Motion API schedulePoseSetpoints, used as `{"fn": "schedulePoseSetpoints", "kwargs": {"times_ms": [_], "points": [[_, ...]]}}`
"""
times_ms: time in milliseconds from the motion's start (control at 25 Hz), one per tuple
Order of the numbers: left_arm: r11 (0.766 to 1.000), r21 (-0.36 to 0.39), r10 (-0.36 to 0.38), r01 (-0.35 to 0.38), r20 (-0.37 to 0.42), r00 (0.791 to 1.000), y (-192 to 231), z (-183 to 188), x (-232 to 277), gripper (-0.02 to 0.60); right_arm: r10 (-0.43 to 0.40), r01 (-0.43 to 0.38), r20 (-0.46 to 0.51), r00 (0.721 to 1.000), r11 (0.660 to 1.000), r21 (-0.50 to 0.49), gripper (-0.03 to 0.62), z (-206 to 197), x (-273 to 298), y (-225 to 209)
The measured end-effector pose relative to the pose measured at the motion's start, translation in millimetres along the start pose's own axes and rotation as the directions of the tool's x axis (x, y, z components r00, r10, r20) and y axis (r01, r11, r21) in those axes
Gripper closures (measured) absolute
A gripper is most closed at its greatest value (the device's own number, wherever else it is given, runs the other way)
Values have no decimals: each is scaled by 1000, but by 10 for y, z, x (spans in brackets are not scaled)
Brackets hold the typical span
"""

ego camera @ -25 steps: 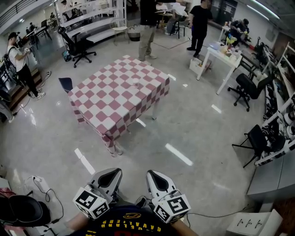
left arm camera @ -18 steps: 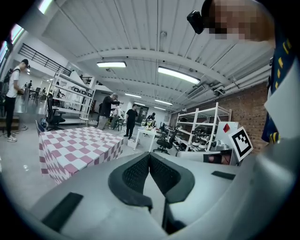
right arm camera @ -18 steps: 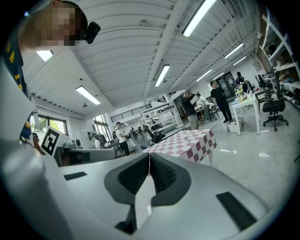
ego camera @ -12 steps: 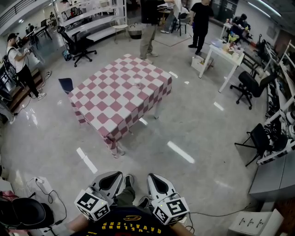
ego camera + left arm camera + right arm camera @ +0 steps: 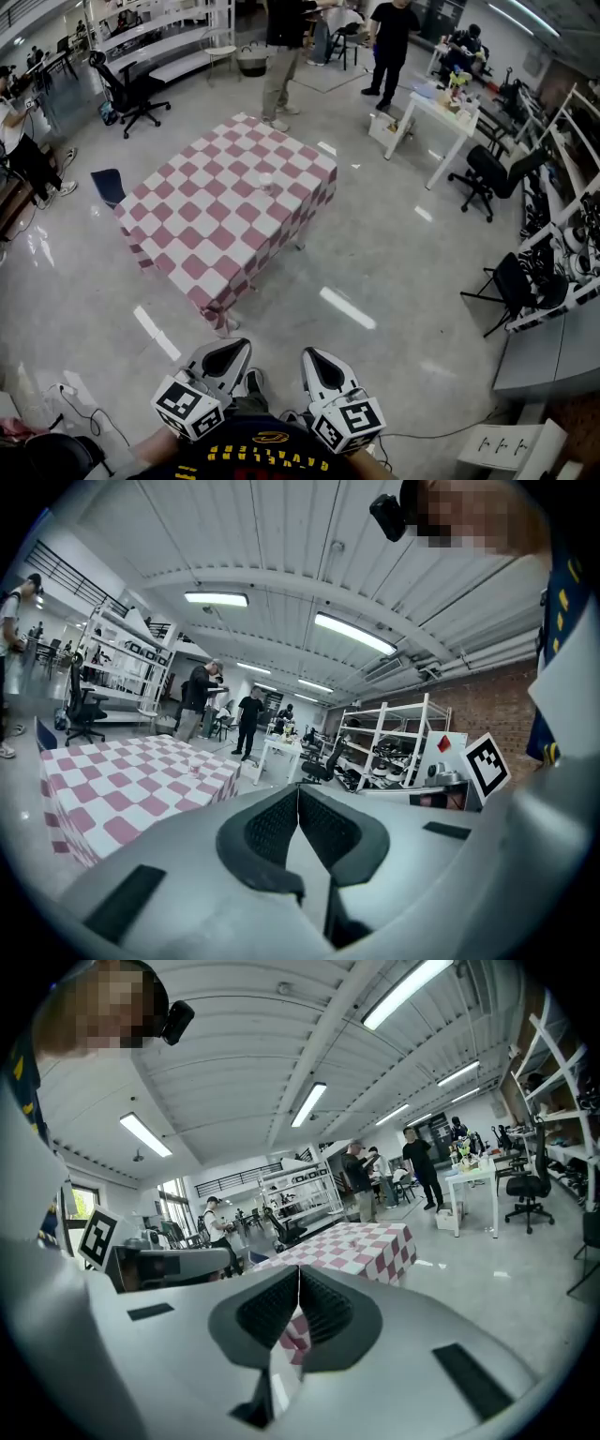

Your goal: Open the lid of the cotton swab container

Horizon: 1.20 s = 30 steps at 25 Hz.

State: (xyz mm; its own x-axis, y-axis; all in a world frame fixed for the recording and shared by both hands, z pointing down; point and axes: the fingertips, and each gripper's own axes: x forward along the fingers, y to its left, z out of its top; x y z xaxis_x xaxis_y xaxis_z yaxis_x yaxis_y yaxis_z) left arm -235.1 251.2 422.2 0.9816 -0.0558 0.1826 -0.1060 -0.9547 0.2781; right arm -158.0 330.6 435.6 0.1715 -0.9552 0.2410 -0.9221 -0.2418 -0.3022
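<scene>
Since 1 second earlier, the checked table (image 5: 211, 230) and the white desk (image 5: 441, 111) beyond it have both shifted left in the head view. Both grippers keep their place at the bottom edge.

The left gripper (image 5: 228, 352) has its jaws closed pad to pad and grips nothing. The right gripper (image 5: 319, 358) is likewise fully closed and holds nothing. The 2 are carried side by side close to the person's body, pointing toward the table and well apart from it.

What is probably the cotton swab container (image 5: 265, 181), a small clear item, stands near the middle of the red-and-white cloth. It is too small to confirm, and its lid cannot be made out.

1 person (image 5: 279, 56) stands past the table's far corner. 1 black office chair (image 5: 131, 86) stands at the far left.
</scene>
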Motion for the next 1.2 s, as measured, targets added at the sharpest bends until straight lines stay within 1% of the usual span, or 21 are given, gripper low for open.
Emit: {"fn": "schedulePoseSetpoints", "kwargs": {"times_ms": [160, 360, 480, 680, 840, 960, 1080, 1200], "points": [[999, -14, -30, 30, 3, 1000, 311, 89, 143, 578, -29, 28, -13, 1000, 1000, -7, 583, 63, 302, -14], [999, -24, -38, 38, -1, 999, 635, 126, 218, 578, -45, 45, -26, 999, 999, -2, 583, 86, 616, 5], [999, -25, -28, 27, -5, 1000, 801, 172, 223, 578, -35, 35, -36, 999, 999, -2, 583, 90, 783, 49], [999, -47, -14, 13, -12, 1000, 988, 148, 290, 578, -24, 25, -55, 998, 1000, 8, 583, 77, 974, 29], [999, -52, -10, 9, -24, 1000, 1084, 161, 440, 578, -13, 15, -71, 997, 1000, 22, 583, 49, 1140, -73], [999, -50, 10, -11, -22, 1000, 1191, 193, 566, 578, 2, 0, -70, 998, 1000, 24, 583, 117, 1285, -180], [999, -39, 38, -38, -10, 999, 1284, 331, 707, 578, 30, -29, -64, 998, 999, 17, 583, 262, 1440, -279], [998, -33, 60, -60, -1, 998, 1338, 544, 848, 578, 51, -51, -59, 997, 999, 6, 583, 452, 1574, -372]]}}
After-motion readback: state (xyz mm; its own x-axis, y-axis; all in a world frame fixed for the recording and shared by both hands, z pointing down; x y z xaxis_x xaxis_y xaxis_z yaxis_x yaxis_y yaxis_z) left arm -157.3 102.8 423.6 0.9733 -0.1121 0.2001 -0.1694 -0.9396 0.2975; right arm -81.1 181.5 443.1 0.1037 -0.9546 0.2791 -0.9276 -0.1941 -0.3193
